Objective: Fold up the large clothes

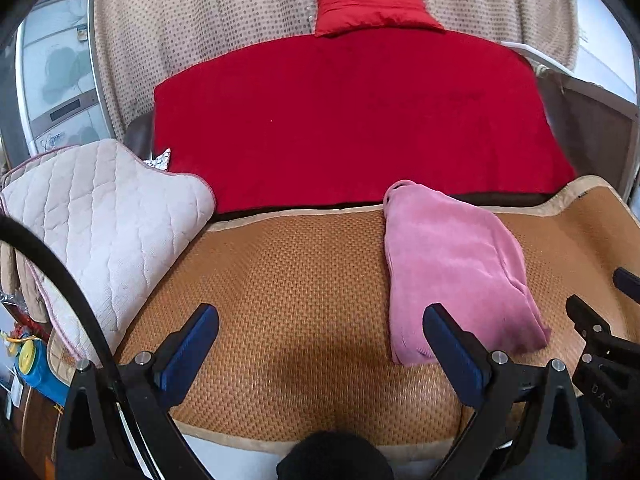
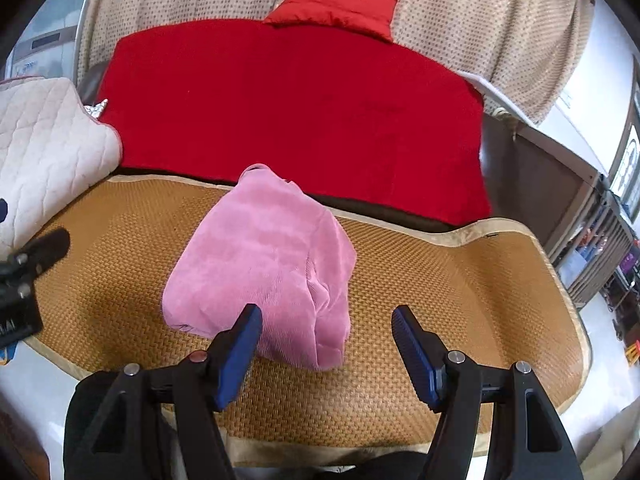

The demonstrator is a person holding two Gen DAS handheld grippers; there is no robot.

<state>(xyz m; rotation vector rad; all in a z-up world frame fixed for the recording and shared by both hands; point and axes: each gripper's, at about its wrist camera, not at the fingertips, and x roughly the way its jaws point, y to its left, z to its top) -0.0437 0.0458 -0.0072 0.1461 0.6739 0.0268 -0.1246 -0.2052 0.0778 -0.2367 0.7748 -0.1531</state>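
Observation:
A pink corduroy garment (image 1: pixel 452 264) lies folded into a thick bundle on the woven tan mat (image 1: pixel 296 288). In the right wrist view the same pink garment (image 2: pixel 264 264) sits just ahead of my right gripper (image 2: pixel 326 320), whose blue-padded fingers stand wide apart with nothing between them; its left pad overlaps the bundle's near edge. My left gripper (image 1: pixel 320 320) is open over bare mat, to the left of the bundle. The right gripper's tip shows at the right edge of the left wrist view, and the left gripper's tip (image 2: pixel 44 248) at the left edge of the right wrist view.
Beyond the mat (image 2: pixel 460 280) lies a red blanket (image 1: pixel 352 120) with a red cushion (image 1: pixel 372 8) at its far end. A quilted cream pad (image 1: pixel 100 224) rests at the left. A dotted beige curtain (image 1: pixel 200 20) hangs behind. Clutter stands on the floor at far right (image 2: pixel 612 260).

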